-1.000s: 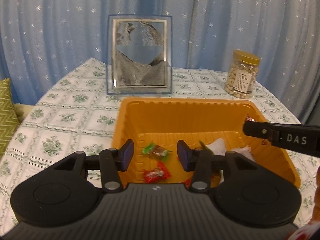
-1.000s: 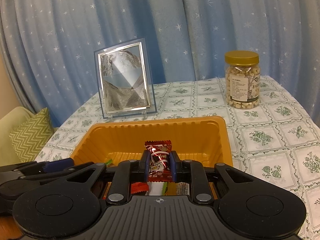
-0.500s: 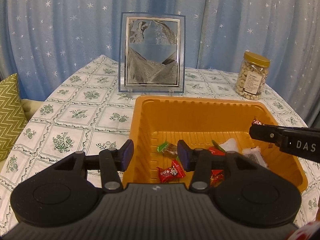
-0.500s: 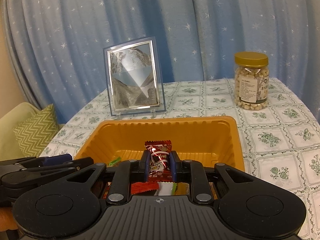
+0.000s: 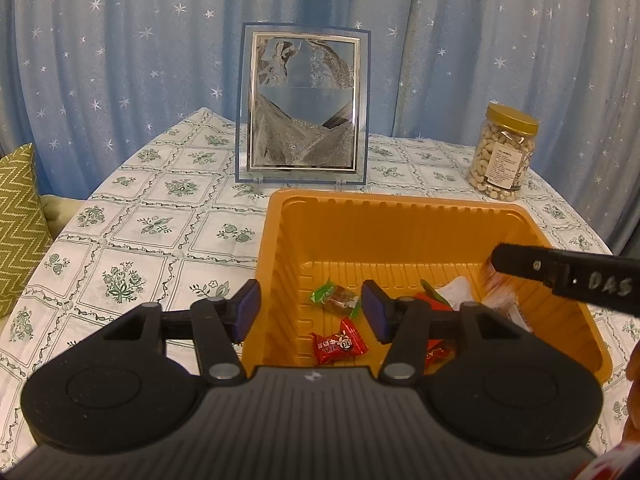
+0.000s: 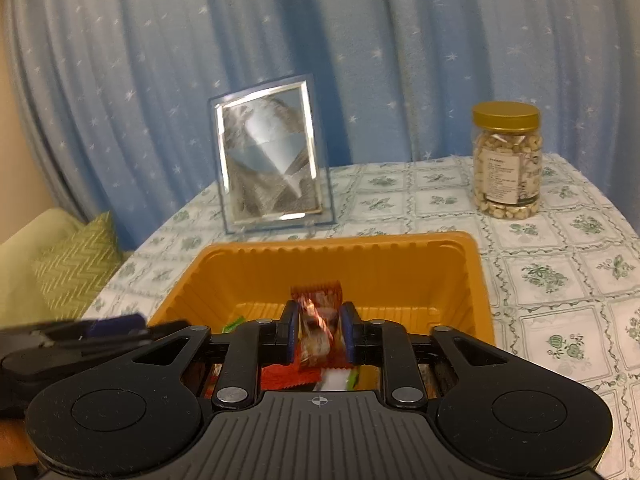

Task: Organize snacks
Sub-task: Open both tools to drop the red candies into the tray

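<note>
— Where are the snacks?

— Most lie in the deep orange plastic tray [image 5: 400, 216] on the bench with the white cloth with green flowers [image 5: 160, 224]. A red wrapped sweet [image 5: 338, 346] and a green-ended wrapped sweet [image 5: 334, 300] lie on the tray floor.

— What are the right tongs [image 6: 319, 334] doing?

— Their jaws have just been opening. A dark red snack packet [image 6: 318, 312] is between them, blurry, above the tray (the pads no longer squeeze it).

— And the left tongs [image 5: 310, 312]?

— Their jaws have just been opening too, fairly wide, holding nothing. They hang over the tray's left wall.

— What else is there?

— A glass picture frame [image 5: 302, 106] stands behind the tray, and a clear jar of nuts with a gold lid [image 5: 504, 152] stands to the right.
</note>
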Tool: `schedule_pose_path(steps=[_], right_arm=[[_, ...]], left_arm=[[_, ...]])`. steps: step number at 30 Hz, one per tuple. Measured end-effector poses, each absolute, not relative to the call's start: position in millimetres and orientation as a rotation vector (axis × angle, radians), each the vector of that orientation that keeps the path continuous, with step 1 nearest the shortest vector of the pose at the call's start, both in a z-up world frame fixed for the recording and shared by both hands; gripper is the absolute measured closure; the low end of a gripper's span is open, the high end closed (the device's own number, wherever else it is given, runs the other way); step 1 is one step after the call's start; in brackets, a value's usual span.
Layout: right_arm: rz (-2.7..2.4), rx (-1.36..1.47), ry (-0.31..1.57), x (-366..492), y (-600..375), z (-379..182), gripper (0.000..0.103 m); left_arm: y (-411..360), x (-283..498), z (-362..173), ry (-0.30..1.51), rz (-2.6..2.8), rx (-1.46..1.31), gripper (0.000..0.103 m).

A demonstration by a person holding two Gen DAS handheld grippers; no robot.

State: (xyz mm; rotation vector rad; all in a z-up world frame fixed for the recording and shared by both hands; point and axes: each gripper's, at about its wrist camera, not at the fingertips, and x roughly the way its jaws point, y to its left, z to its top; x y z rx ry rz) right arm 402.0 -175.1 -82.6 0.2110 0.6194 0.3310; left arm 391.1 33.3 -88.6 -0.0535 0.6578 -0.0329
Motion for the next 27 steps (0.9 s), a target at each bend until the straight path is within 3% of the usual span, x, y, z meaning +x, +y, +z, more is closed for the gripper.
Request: schedule_pose_path(steps=[1, 15, 19, 27], right_arm=[[0.328, 0.236, 0.608, 401.5, -179.0, -81.8, 0.032], [0.254, 0.248, 0.591, 402.7, -192.0, -75.8, 0.032], [0.249, 0.232, 0.587, 398.7, -191.3, -74.7, 0.032], [0.235, 0.220, 0.598, 383.0, -192.6, -70.9, 0.032]], left_arm=[[33.8, 390.8, -88.6, 0.658, -0.032, -0.054, 0.047], [37.9, 388.2, -85.5, 0.650, -0.021, -0.056, 0.034], [37.0, 383.9, -83.4, 0.638, -0.012, -0.043, 0.022], [36.7, 360.8, -72.2, 0.615, -0.017, -0.059, 0.011]])
